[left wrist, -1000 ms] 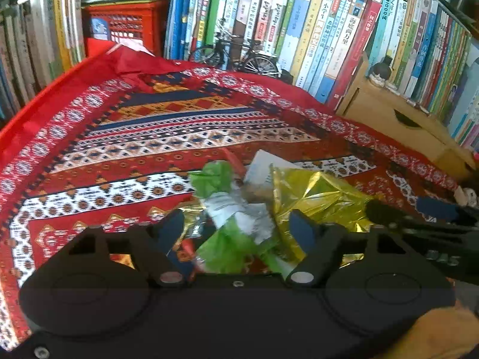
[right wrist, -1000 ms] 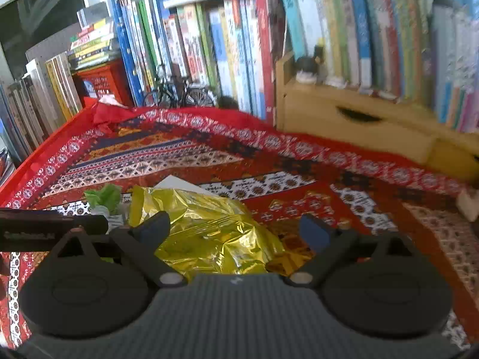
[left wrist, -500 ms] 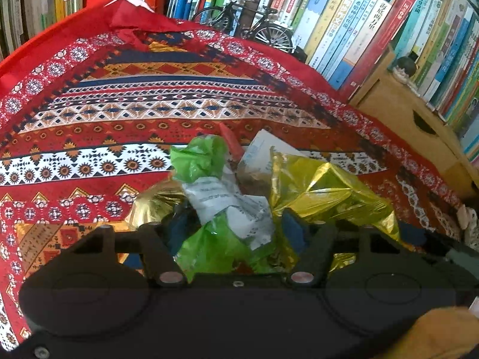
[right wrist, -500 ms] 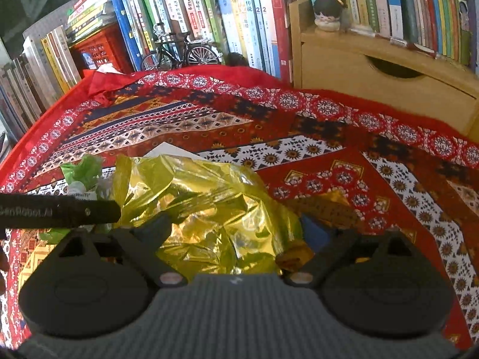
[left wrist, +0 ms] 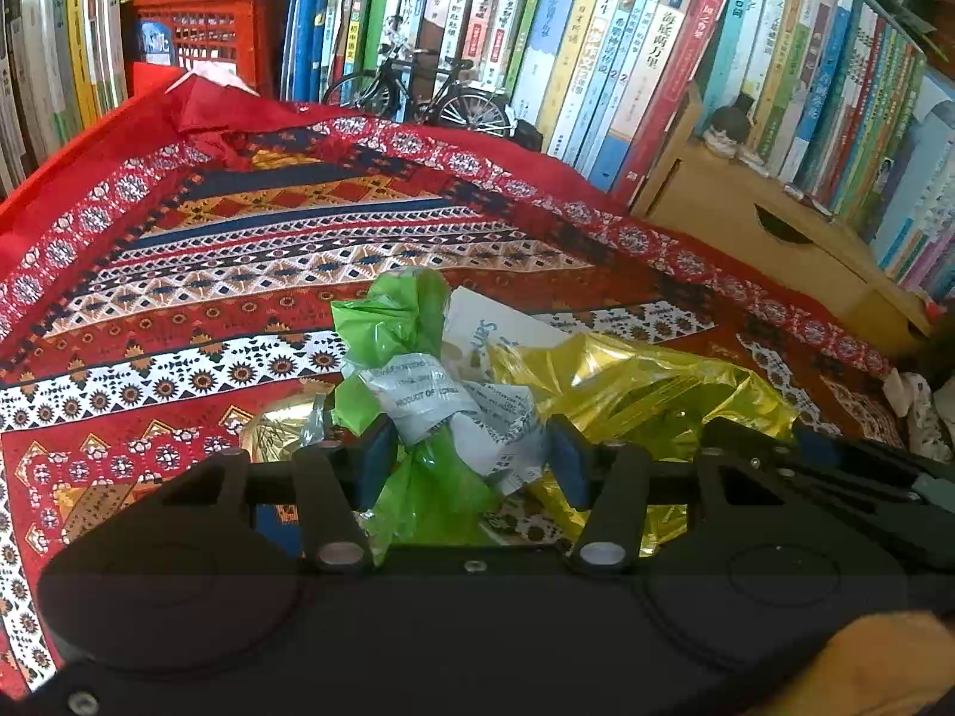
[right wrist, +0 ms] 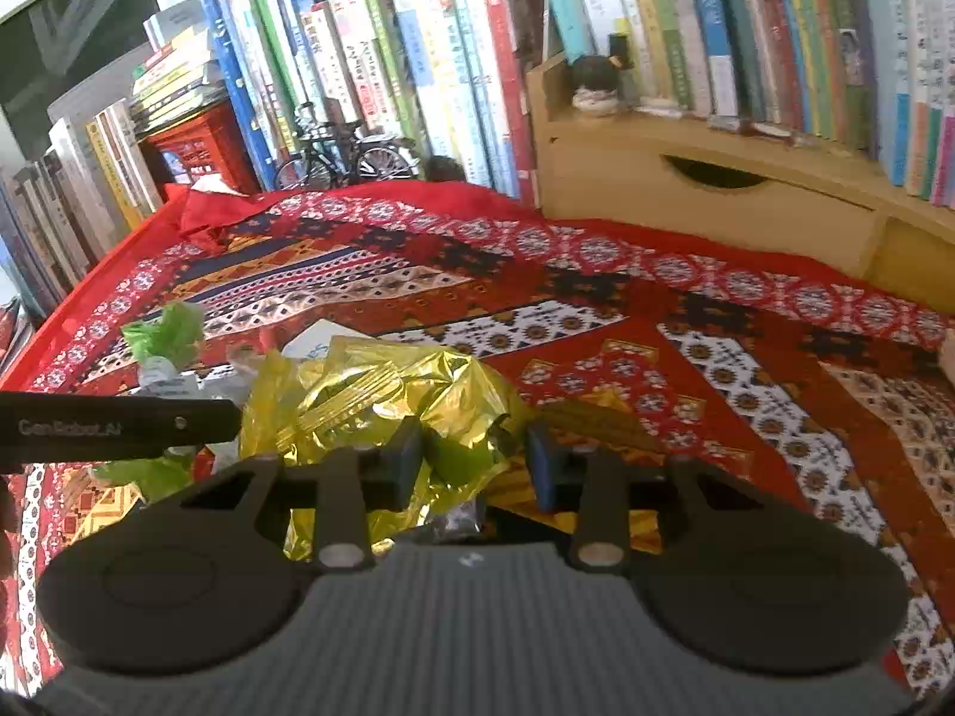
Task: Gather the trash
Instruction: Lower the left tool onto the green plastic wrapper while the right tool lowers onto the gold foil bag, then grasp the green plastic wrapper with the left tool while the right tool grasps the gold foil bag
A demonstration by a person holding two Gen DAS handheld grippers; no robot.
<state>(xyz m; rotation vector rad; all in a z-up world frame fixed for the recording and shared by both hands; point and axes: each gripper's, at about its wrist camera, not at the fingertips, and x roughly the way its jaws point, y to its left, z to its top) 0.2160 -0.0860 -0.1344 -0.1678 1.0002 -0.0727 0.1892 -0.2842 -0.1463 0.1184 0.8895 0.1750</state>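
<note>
Left fingers (left wrist: pixel 468 456) pinch crumpled green-white wrapper (left wrist: pixel 430 400); right fingers (right wrist: pixel 474 462), just closing, grip crinkled gold foil (right wrist: pixel 382 400).

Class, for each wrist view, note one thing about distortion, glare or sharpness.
Left wrist view: fisheye bows the book spines outward; the gold foil wrapper glints. Right wrist view: dark vignette in the corners; the wooden drawer unit curves; the foil's creases throw glare.

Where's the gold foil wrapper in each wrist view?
Left wrist: gold foil wrapper sits right of centre, beside the green plastic wrapper that lies between the left hand-held gripper fingers.
Right wrist: it is centre-left, bunched between the right hand-held gripper fingers.
Shared landmark: the model bicycle against the books.
</note>
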